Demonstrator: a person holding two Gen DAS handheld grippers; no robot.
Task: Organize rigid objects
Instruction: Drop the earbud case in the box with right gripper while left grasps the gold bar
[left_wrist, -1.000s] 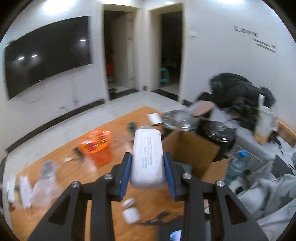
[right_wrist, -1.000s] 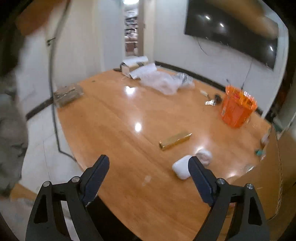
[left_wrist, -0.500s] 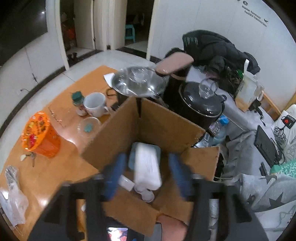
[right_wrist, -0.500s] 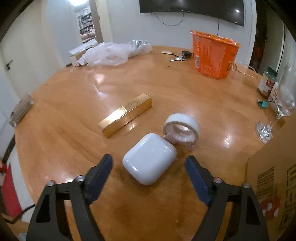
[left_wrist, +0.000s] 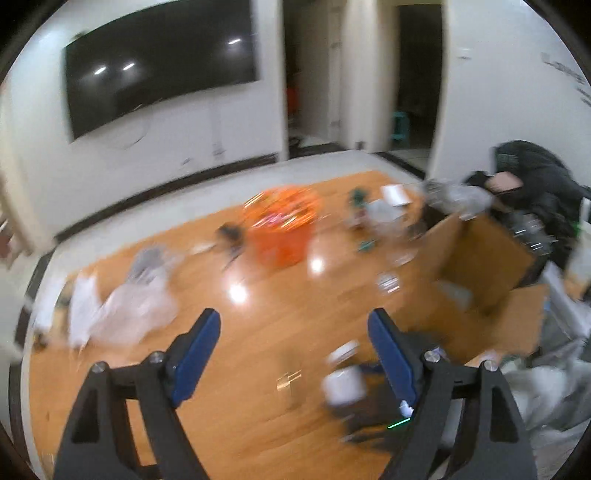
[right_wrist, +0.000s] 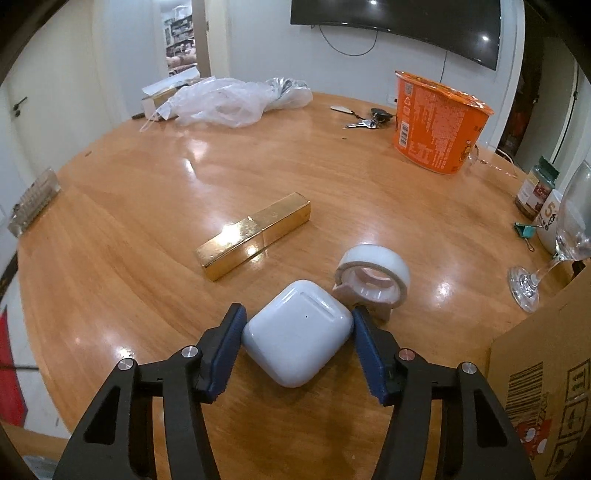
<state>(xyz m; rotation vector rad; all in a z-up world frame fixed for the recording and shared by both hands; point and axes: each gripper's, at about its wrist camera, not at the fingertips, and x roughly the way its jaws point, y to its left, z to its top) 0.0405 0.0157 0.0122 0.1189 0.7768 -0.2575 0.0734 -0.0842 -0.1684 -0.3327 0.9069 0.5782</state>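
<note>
My right gripper (right_wrist: 297, 338) is shut on a white earbud case (right_wrist: 297, 332) that rests on the wooden table (right_wrist: 155, 184); both blue pads touch its sides. A white tape roll (right_wrist: 373, 275) lies just behind the case, a gold bar-shaped box (right_wrist: 255, 234) to its left. My left gripper (left_wrist: 293, 354) is open and empty above the table; its view is blurred. The cardboard box (left_wrist: 484, 266) stands at its right, and the case (left_wrist: 343, 386) shows below it. The box's corner shows in the right wrist view (right_wrist: 543, 387).
An orange noodle tub (right_wrist: 436, 129) stands at the back right, keys (right_wrist: 365, 120) beside it. A wine glass (right_wrist: 554, 251), a jar (right_wrist: 535, 194) and a teal clip (right_wrist: 524, 230) stand at the right. Plastic bags (right_wrist: 229, 99) lie at the back.
My left gripper let the white power bank go into the cardboard box, opened and swung back over the table. My right gripper moved down to the earbud case and closed on it.
</note>
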